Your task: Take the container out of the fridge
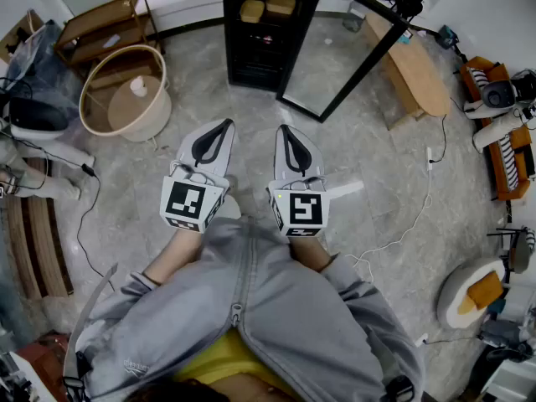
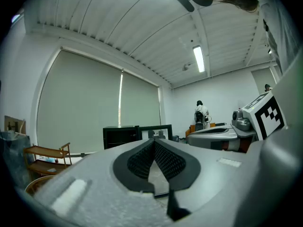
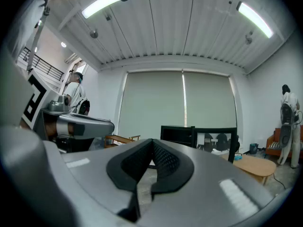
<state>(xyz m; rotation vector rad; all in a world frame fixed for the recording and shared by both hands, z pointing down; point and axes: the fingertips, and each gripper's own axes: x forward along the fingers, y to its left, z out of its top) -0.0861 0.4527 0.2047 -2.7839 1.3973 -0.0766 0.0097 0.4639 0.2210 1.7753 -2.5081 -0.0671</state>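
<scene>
left gripper (image 1: 223, 125) and right gripper (image 1: 284, 130) both closed, empty, held side by side well short of the open fridge (image 1: 243, 65); container (image 1: 252, 10), probably the tan box on its top shelf, not yet in reach

The fridge (image 1: 251, 36) stands at the far middle of the floor (image 1: 251, 111), its door (image 1: 339, 53) swung open to the right. On an upper shelf inside it sits a container (image 1: 252, 10), with a second container (image 1: 280, 5) just to its right. A wooden rack (image 1: 105, 28) stands far left with a round tub (image 1: 126, 99) nearer in front of it, and a bench (image 1: 414, 69) lies right of the door with a sofa (image 1: 494, 132) beyond at the right edge. Near the person, well apart from the fridge, the left claw (image 1: 224, 125) and right claw (image 1: 285, 130) sit side by side.
</scene>
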